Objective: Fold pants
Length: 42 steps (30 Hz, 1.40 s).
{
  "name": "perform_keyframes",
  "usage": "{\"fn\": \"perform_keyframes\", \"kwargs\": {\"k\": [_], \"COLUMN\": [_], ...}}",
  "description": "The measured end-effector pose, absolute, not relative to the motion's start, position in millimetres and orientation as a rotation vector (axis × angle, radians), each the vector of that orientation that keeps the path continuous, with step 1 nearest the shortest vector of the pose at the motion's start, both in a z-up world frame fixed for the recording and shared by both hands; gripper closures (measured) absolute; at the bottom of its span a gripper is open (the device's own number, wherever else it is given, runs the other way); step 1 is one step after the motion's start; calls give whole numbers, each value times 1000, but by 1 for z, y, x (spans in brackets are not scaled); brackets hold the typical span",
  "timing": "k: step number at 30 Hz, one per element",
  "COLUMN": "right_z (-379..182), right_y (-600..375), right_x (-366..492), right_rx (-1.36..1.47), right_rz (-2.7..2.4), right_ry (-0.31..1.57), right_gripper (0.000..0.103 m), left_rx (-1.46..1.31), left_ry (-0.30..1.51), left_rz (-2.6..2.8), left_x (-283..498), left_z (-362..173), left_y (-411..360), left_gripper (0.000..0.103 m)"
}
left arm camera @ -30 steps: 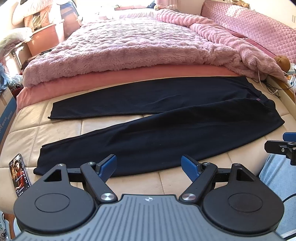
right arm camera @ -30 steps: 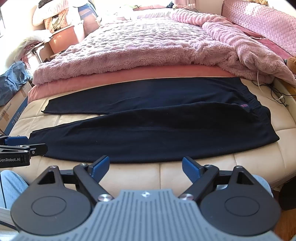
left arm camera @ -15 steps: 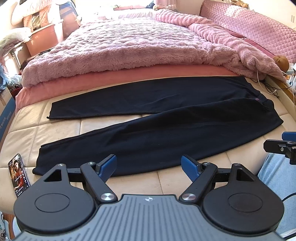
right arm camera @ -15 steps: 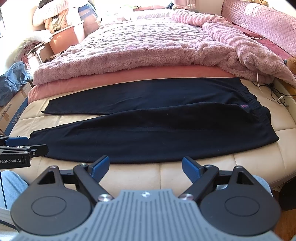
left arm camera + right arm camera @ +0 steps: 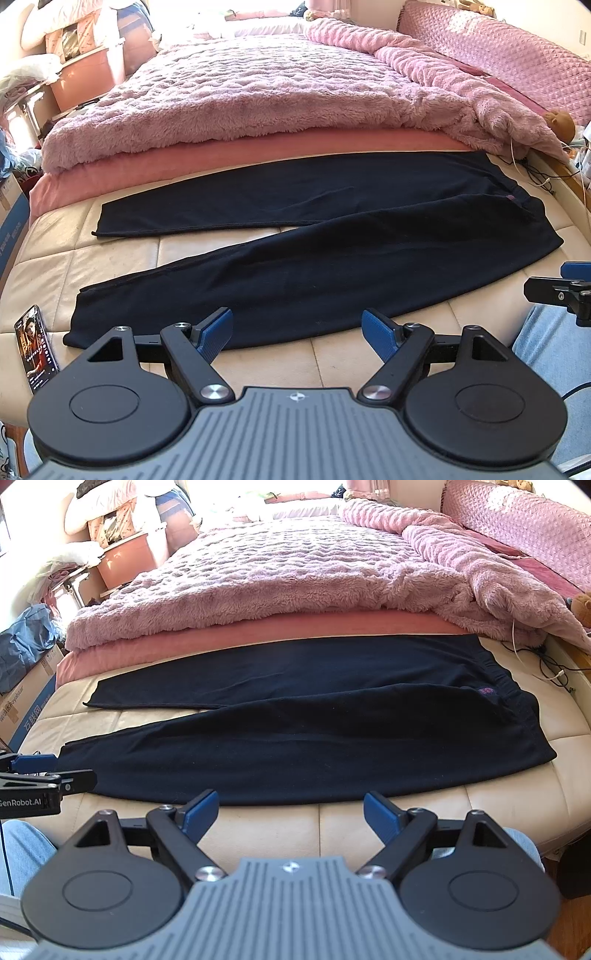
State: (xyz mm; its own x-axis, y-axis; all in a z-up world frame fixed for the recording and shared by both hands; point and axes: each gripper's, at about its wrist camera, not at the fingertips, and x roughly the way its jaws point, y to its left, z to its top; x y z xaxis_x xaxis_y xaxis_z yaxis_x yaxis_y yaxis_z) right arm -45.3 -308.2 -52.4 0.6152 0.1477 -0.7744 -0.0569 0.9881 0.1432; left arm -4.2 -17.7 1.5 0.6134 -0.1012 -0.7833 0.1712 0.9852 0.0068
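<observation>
Dark navy pants (image 5: 332, 251) lie flat on the cream bench at the foot of the bed, waistband to the right, both legs spread apart toward the left. They also show in the right wrist view (image 5: 314, 746). My left gripper (image 5: 297, 332) is open and empty, just in front of the near leg's edge. My right gripper (image 5: 291, 814) is open and empty, just in front of the near edge closer to the waist. Each gripper shows at the side of the other's view.
A phone (image 5: 35, 349) lies on the cream bench (image 5: 110, 254) at the near left. A fluffy pink blanket (image 5: 258, 96) covers the bed behind the pants. Cables (image 5: 546, 664) lie at the right. Boxes and bags (image 5: 26, 653) stand at the left.
The left gripper has drifted slightly; the view shifts a little. The pants and the right gripper have not visibly moved.
</observation>
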Motion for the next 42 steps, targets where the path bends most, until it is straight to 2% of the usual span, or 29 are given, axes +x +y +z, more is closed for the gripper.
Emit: {"fn": "perform_keyframes", "kwargs": {"k": [11,16,18,21,23,25,27,28,32,34,42], "right_z": [-54,-54,-53,-55,-59,-69,-79,-86,-116,-128,-154], "right_y": [-310,-315,-318,-333,-347,-364,-379,-386,-418,-438,-499], "right_x": [-46,-44,-43,-39,-29,-17,-6,0,19,28,45], "right_rx": [103,65,18,-61,-118,-162,-211,-243,-372,-372,-267], "right_rz": [124,159,164,181,165,155,148,141,93,57,-61], "right_ry": [898,832,780,665,641,646,691,724,855,901,988], "right_gripper": [21,21,21,21,21,22,24,30,54,56,56], "left_rx": [63,93,111,188,271,375,469,522,752,889,1264], "left_ry": [916,899,890,870,866,872,875,882,878,871,816], "left_rz": [-202,-231,-275,-383,-412,-419,-422,-420,-418,-404,-369], "left_x": [-4,4,7,11,13,17,19,20,17,17,12], "left_z": [-7,-12,-16,-31,-44,-59,-71,-78,-108,-125,-168], "left_y": [-16,-13,-11,-10,-10,-9,-8,-8,-3,-2,5], "left_gripper": [12,23,23,37,38,43,47,50,50,50,50]}}
